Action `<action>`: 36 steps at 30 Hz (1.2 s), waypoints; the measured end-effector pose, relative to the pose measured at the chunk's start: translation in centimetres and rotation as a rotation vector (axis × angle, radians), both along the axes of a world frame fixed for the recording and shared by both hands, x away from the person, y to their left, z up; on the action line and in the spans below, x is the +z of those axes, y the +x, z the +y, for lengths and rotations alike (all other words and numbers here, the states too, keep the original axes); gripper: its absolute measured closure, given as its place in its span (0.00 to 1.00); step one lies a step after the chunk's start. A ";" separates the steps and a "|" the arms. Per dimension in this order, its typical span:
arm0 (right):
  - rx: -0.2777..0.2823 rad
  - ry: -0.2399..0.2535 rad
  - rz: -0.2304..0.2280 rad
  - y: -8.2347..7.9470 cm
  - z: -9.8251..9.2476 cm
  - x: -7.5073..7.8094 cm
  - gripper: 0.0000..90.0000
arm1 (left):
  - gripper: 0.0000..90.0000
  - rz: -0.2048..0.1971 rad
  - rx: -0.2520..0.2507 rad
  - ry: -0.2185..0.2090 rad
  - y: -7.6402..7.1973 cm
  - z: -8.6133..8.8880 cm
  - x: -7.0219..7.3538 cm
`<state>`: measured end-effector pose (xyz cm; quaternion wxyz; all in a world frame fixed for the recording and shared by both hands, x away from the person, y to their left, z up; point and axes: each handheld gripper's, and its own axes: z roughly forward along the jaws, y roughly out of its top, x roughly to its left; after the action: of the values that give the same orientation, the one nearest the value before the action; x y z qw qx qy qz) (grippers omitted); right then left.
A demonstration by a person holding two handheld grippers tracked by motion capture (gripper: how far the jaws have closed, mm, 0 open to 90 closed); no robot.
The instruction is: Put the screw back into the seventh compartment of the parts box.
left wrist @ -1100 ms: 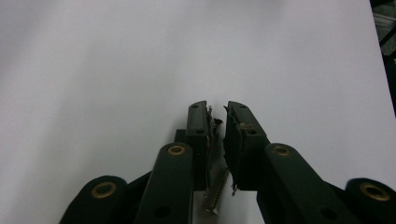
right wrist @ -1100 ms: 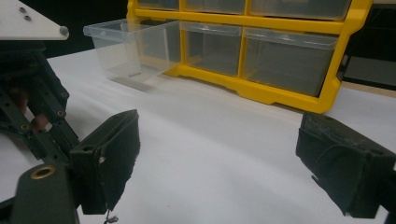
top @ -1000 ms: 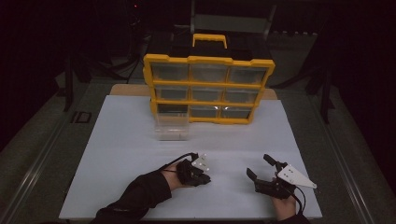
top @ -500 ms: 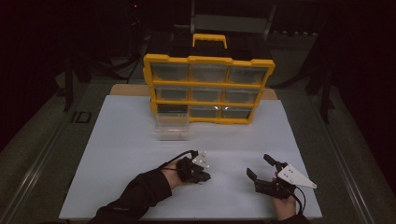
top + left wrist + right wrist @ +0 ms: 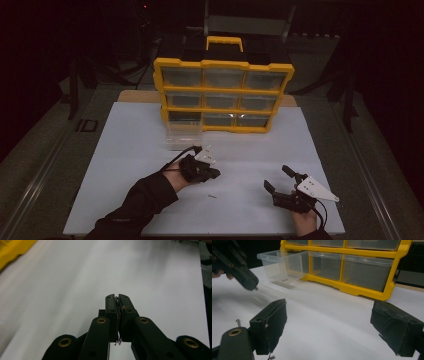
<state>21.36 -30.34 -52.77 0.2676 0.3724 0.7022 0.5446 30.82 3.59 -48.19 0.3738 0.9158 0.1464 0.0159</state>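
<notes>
The yellow plastic organiser cabinet with clear drawers [image 5: 223,95] is standing at the far side of the white surface [image 5: 125,150], and one clear plastic drawer [image 5: 183,136] is sitting pulled out of the bottom-left slot onto the surface in front of it, probably so that small parts can be dropped in from above.

The left gripper [image 5: 212,173] is hovering low, just short of that drawer, with the person's left hand [image 5: 182,175] wrapped around its body and the dark sleeve [image 5: 135,205] running back toward the near edge. In the left gripper view its fingers [image 5: 111,307] are pressed together, and something thin and dark seems caught in the seam between them; whether that is a small part I cannot tell. In the right gripper view a tiny tip is showing at the end of those closed fingers.

A small metal screw [image 5: 212,196] is lying on the surface just behind and below the left fingers, between the two grippers.

The right gripper [image 5: 279,179] is resting low near the front edge, well apart from the drawer, its fingers [image 5: 270,325] spread wide and holding nothing, pointing toward the cabinet, seemingly waiting.
</notes>
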 end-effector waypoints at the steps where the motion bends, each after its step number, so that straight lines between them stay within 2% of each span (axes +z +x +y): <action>1: 0.000 0.001 0.000 0.0 0.0 0.0 0.15 | 0.96 -0.006 0.012 -0.007 0.1 0.2 0.3; 14: 0.001 0.001 0.000 0.0 0.0 0.0 0.15 | 0.96 -0.059 0.121 -0.036 2.1 2.3 3.7; 24: 0.001 0.000 0.004 0.0 0.0 -0.1 0.15 | 0.96 -0.087 0.222 -0.074 3.2 3.9 5.1; 28: 0.001 -0.001 0.004 0.0 0.1 -0.1 0.15 | 0.96 -0.113 0.263 -0.100 3.5 4.4 5.6; 36: 0.002 0.000 0.004 0.0 0.1 -0.1 0.15 | 0.96 -0.146 0.333 -0.126 4.1 5.3 6.2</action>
<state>21.40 -30.28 -52.84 0.2655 0.3727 0.7033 0.5441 34.91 8.94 -42.00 0.4322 0.8501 0.2691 0.1348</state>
